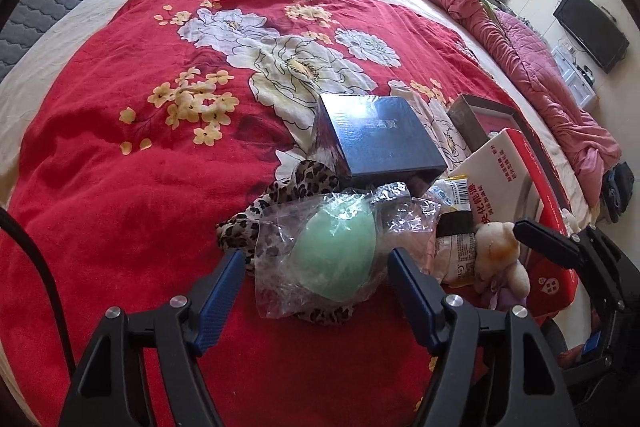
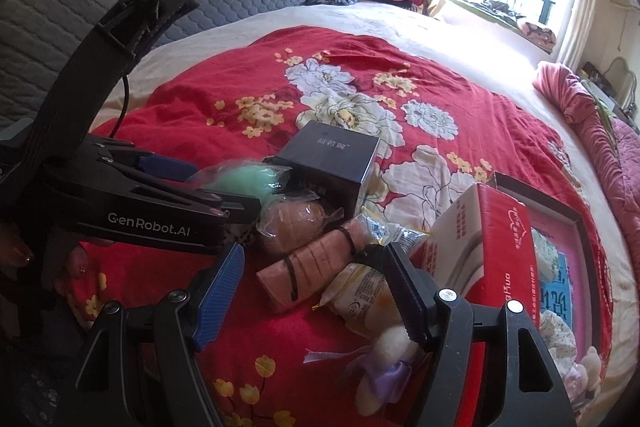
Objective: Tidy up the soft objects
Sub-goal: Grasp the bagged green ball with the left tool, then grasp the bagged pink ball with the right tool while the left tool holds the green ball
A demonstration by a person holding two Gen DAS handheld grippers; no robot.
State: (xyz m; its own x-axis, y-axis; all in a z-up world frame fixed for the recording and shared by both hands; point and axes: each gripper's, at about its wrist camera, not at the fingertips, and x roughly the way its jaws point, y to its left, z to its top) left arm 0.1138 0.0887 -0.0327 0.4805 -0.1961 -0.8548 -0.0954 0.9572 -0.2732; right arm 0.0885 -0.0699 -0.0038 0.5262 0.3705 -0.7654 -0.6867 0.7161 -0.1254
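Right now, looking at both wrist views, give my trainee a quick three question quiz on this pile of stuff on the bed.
1. True or false: the left gripper is shut on the green sponge.
2. What wraps the green sponge: A a clear plastic bag, B a paper box, C a sock?
3. Fill in: the dark box lies on the red floral ____.

Key: 1 false, its jaws are open around the sponge. 2 A. 3 blanket.

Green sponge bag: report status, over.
Left gripper open, fingers straddling green sponge bag. Right gripper open over pink roll. Dark box close behind.
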